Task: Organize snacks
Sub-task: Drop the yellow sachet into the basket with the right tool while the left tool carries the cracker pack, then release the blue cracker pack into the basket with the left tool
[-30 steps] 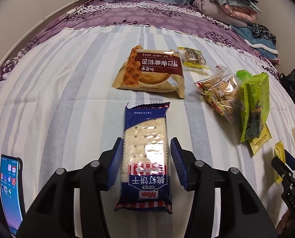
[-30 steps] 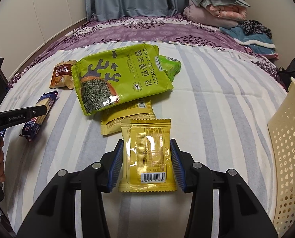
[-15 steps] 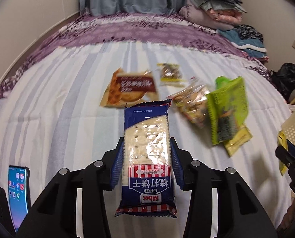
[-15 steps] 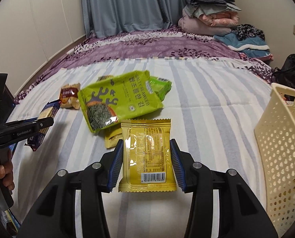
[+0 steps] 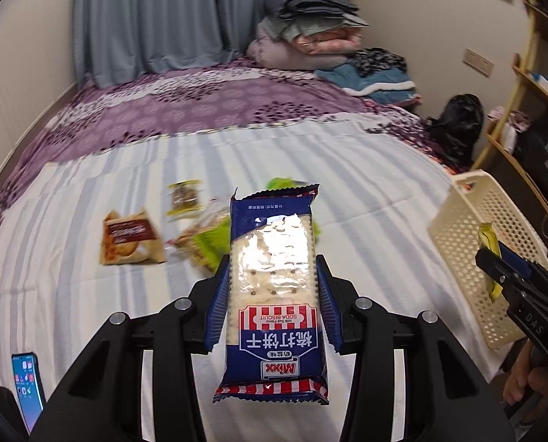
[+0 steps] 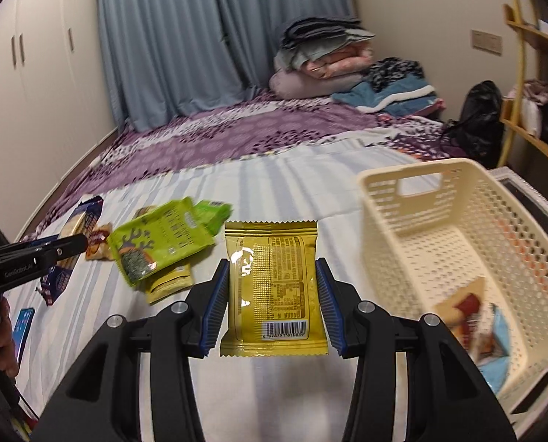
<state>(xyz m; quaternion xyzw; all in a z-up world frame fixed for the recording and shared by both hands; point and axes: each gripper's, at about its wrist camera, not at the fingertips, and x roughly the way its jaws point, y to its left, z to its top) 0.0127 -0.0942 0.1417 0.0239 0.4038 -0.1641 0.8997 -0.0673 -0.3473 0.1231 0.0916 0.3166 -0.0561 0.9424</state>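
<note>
A bed covered with a blue-and-white striped sheet is seen carrying the snacks; a purple patterned cover lies across its far end. At the bed's right edge a cream perforated basket is placed, and a few packets are visible on its floor, too blurred to be told apart. Near the middle of the bed a green seaweed packet is laid over a yellow packet, with a brown waffle packet toward the left edge and a small wrapped sweet just beyond it.

A blue soda biscuit pack is held off the sheet in the left gripper, whose jaws have just been closing and are now pressed against the pack's long sides. A yellow sachet is clamped by its side edges in the right gripper and is held above the sheet, just left of the basket. A phone is seen at the bed's near left corner.
</note>
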